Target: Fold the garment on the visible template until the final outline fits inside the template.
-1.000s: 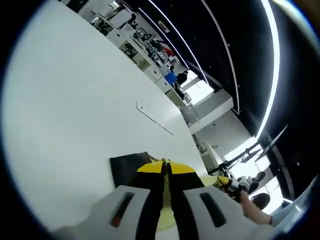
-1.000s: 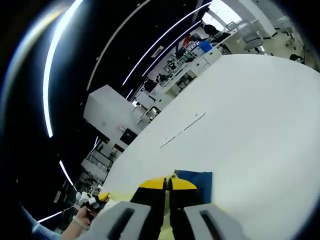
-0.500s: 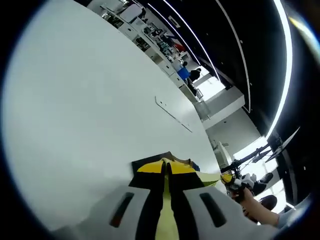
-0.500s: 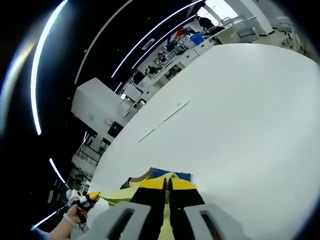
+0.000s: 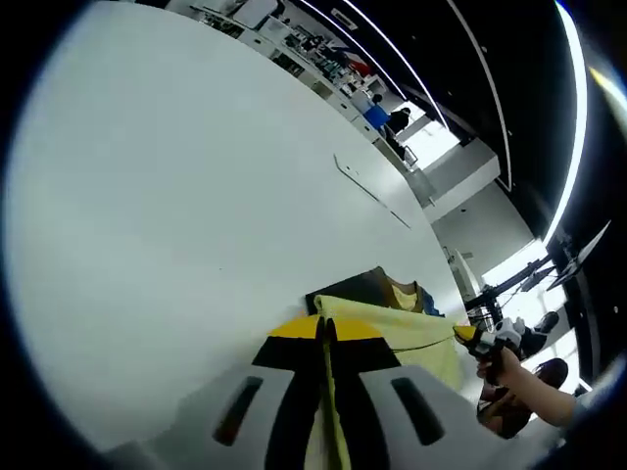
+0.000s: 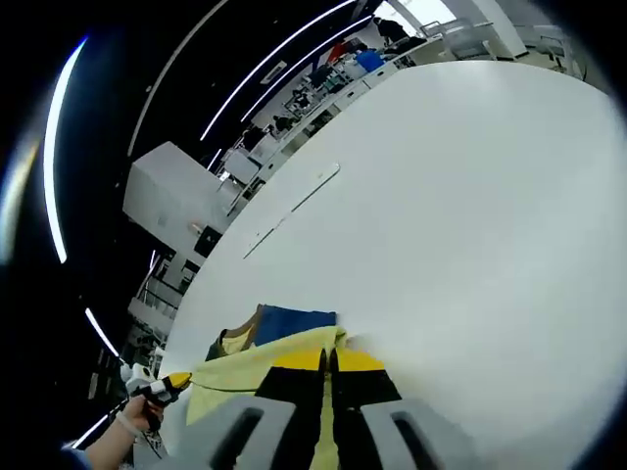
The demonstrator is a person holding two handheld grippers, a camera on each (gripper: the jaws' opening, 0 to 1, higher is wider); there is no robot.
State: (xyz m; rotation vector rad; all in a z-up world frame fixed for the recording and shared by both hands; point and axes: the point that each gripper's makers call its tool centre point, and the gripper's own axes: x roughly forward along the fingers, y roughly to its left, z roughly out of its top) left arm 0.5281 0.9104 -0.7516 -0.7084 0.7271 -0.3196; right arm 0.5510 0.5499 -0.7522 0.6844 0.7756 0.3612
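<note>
- The left gripper (image 5: 326,338) has its jaws pressed together on an edge of the yellow garment (image 5: 411,333), which runs out of the nip toward 3 o'clock in the left gripper view.
- The right gripper (image 6: 330,360) is likewise clamped on the same yellow cloth, the fabric stretching away toward 9 o'clock in the right gripper view.
- The garment hangs taut between the two grips, low over the white desk (image 5: 176,196). A dark patch with blue and tan in it (image 6: 279,325) lies on the desk just beyond the cloth; whether it is the template or a further part of the garment I cannot tell.
- The step in hand looks like carrying a held edge across to make a fold. To do it well, keep both grips level and equally tensioned so the leading edge stays straight, then lower it square onto the dark patch without letting it spill past its border.
- Release should wait until the cloth lies flat on the desk, or the fold may spring back or skew.
- Each gripper shows in the other's view at the far end of the cloth, held in a hand (image 5: 498,354); the person's two hands are spread well apart and both point out across the desk.
</note>
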